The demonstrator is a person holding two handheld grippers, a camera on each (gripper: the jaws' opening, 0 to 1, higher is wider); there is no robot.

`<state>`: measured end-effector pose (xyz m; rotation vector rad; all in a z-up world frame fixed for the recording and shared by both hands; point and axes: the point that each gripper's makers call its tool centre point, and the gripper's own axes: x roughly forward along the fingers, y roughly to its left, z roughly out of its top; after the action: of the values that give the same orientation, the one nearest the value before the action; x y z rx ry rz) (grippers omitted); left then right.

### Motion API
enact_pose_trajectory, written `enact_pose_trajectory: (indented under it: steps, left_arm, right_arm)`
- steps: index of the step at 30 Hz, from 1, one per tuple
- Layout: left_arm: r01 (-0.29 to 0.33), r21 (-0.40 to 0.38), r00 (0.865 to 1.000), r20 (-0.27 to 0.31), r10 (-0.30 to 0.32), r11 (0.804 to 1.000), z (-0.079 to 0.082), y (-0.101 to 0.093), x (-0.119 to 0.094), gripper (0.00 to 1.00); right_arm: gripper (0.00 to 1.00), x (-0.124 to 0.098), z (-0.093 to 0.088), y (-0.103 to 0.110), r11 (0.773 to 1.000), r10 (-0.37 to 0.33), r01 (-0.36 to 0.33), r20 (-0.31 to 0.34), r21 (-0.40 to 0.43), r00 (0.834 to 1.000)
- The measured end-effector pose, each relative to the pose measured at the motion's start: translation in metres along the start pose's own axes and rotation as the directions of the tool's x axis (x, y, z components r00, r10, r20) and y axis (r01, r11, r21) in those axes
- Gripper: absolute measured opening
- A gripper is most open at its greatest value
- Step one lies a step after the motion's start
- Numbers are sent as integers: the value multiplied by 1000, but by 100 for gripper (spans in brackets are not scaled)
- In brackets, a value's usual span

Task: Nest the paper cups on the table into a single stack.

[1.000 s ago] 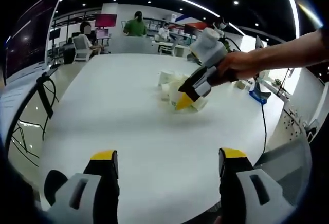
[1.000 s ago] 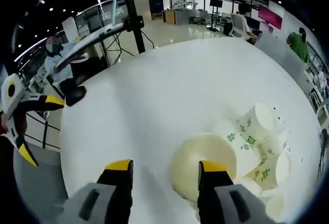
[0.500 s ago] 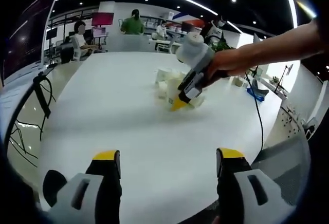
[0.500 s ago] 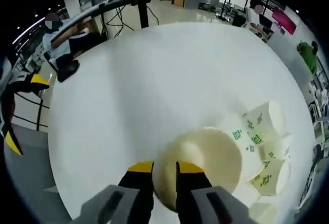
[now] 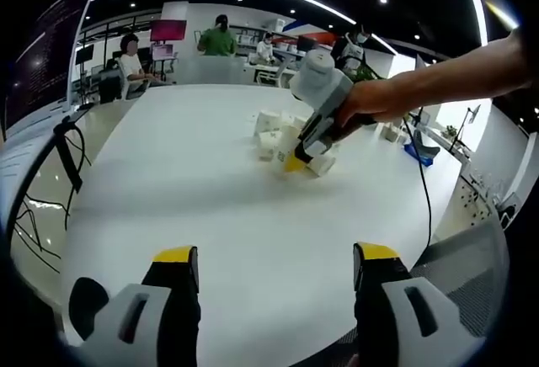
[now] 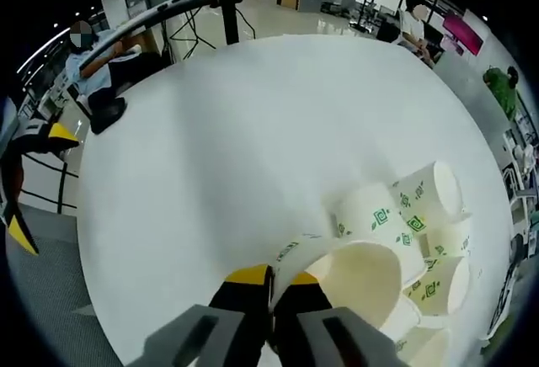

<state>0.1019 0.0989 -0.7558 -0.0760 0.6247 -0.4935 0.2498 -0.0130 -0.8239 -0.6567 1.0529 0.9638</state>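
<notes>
Several white paper cups with green prints [image 5: 274, 135] lie clustered on the round white table [image 5: 168, 182], past its middle. The right gripper [image 5: 295, 162], held in a person's hand, dips its yellow tips into that cluster. In the right gripper view my right gripper [image 6: 270, 278] is shut on the rim of one cup [image 6: 358, 270], which is tilted with its mouth toward the camera. More cups [image 6: 425, 207] lie on their sides just beyond it. My left gripper [image 5: 275, 256] stands open over the table's near edge with nothing between its jaws; the left gripper [image 6: 25, 183] also appears at the far left.
A dark monitor [image 5: 50, 47] and a cable stand [image 5: 76, 156] sit left of the table. A tripod pole [image 6: 226, 1] rises beyond the table's far side. A mesh chair [image 5: 472, 266] stands at the near right. People sit at desks in the background [image 5: 217, 40].
My right gripper's jaws went from open around the cup's rim to shut on it, and the cup has tipped up off the table. The left gripper stays open.
</notes>
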Motion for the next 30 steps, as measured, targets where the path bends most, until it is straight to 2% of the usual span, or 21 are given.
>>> enact_pose_trajectory:
  steps: [11, 21, 23, 30]
  left_arm:
    - [8, 3, 1000, 5, -8, 1000, 1, -4, -3, 74]
    - [24, 12, 1000, 12, -24, 1000, 2, -7, 0, 74]
    - [26, 13, 1000, 12, -26, 1000, 2, -7, 1, 74]
    - [33, 17, 999, 16, -34, 999, 4, -11, -2, 74]
  right_arm:
    - [0, 0, 0, -5, 998, -12, 11, -10, -55, 1000]
    - [0, -10, -9, 11, 993, -14, 10, -34, -120, 999]
    - [0, -14, -14, 21, 990, -21, 14, -44, -141, 999]
    - [0, -17, -25, 29, 989, -11, 3, -55, -146, 998]
